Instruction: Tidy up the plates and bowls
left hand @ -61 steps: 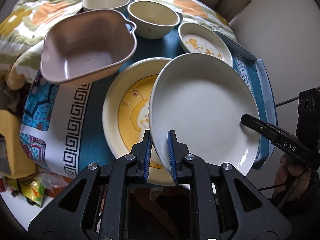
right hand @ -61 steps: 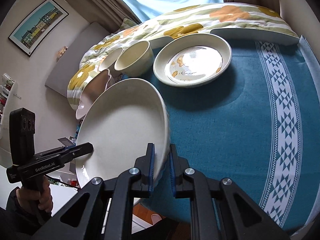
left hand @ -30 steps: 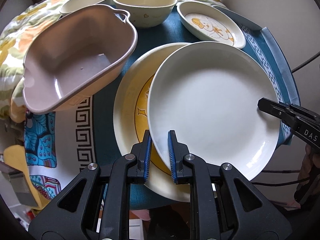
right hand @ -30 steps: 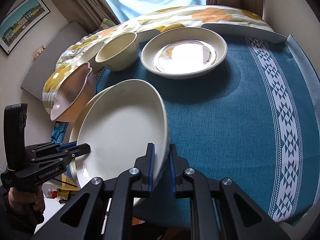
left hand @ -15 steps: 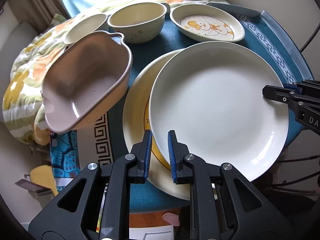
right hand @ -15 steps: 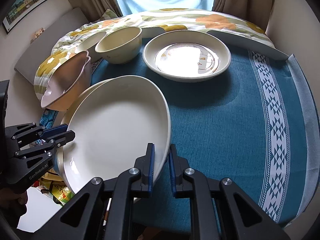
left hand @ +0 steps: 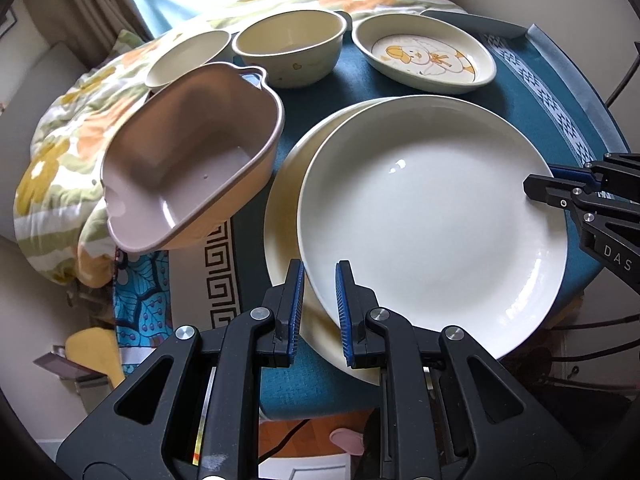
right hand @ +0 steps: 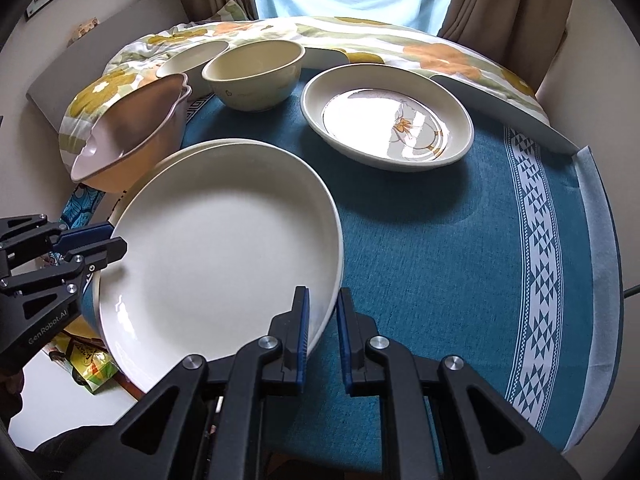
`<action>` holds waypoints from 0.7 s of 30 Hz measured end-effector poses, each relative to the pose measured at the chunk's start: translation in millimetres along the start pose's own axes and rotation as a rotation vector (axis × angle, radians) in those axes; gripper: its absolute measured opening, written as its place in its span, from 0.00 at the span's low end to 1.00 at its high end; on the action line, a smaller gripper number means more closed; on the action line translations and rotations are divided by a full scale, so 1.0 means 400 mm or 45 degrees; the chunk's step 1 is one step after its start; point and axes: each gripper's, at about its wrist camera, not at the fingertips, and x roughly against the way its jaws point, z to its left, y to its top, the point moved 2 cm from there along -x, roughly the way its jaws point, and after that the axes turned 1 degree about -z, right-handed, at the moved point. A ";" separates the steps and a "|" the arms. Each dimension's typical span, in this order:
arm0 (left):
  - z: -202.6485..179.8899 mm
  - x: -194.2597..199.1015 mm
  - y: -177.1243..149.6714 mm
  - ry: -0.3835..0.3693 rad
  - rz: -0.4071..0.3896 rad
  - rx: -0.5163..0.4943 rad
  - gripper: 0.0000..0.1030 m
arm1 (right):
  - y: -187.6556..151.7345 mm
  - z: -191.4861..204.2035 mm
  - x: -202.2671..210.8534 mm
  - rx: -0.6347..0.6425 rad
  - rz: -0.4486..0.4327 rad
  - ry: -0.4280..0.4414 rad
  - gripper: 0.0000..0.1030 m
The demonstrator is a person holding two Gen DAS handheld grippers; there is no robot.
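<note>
A: Item one, taking the white plate (left hand: 432,216) as the landmark and going left to right?

B: Far left of it, the pink handled dish (left hand: 192,168), tipped up on the floral quilt (left hand: 60,136). Up and left of the plate, a small cream bowl (left hand: 188,58) and a deeper cream bowl (left hand: 290,46), side by side. Directly under the plate, offset to its left, the cream plate (left hand: 282,216); only a crescent of its rim shows. Above and right of it, the duck-print dish (left hand: 424,54), well apart, on the teal tablecloth (right hand: 440,248).

A: Grippers?

B: Left gripper (left hand: 319,304): jaws nearly closed, clamped on the plate's left rim. Right gripper (right hand: 323,332): likewise pinched on the opposite rim (its tip shows at the plate's right edge in the left view). Nothing else is held.

A: The relation that counts?

B: The plate spans straight between the two grippers, and its face looks close to level. The cream plate lies below it and slightly to the left-gripper side, so that hand is the nearer to the target. Whether the two plates already touch, I cannot tell. My judgement: nesting needs a small shift towards the left gripper's side, then a level set-down before either grip lets go.
</note>
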 end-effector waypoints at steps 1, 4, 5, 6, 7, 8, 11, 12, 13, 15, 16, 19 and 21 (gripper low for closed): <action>0.003 0.001 -0.002 0.002 -0.001 0.001 0.14 | 0.000 0.002 -0.001 0.007 0.001 -0.009 0.12; 0.007 0.003 -0.003 -0.006 -0.002 0.007 0.14 | -0.001 0.003 -0.001 0.007 0.004 -0.016 0.12; 0.006 0.003 -0.003 -0.004 -0.002 0.005 0.14 | 0.000 0.003 -0.001 0.007 0.004 -0.016 0.12; 0.005 0.004 -0.004 -0.001 -0.003 0.002 0.14 | 0.000 0.003 -0.001 0.008 0.004 -0.015 0.12; 0.002 0.006 -0.004 0.003 -0.005 -0.002 0.14 | 0.000 0.003 -0.001 0.008 0.004 -0.016 0.12; 0.001 0.008 -0.004 0.005 -0.007 -0.005 0.14 | -0.001 0.003 -0.001 0.008 0.003 -0.018 0.12; -0.004 0.014 -0.005 0.011 -0.013 -0.018 0.14 | -0.002 0.002 -0.002 0.004 0.001 -0.023 0.12; -0.006 0.015 -0.006 0.014 -0.015 -0.023 0.14 | -0.002 0.004 -0.001 0.001 0.004 -0.023 0.12; -0.007 0.016 -0.007 0.020 -0.016 -0.027 0.14 | -0.002 0.005 -0.001 0.000 0.004 -0.024 0.12; -0.008 0.016 -0.007 0.032 -0.017 -0.029 0.14 | -0.003 0.005 0.000 0.000 0.004 -0.025 0.12; -0.006 0.017 -0.006 0.034 -0.018 -0.027 0.14 | -0.003 0.006 0.001 -0.001 0.005 -0.026 0.12; 0.001 0.020 -0.006 0.024 -0.017 -0.018 0.14 | -0.003 0.005 0.001 -0.005 0.004 -0.023 0.12; 0.004 0.020 -0.007 0.019 -0.018 -0.014 0.14 | -0.003 0.003 -0.001 -0.013 0.006 -0.022 0.12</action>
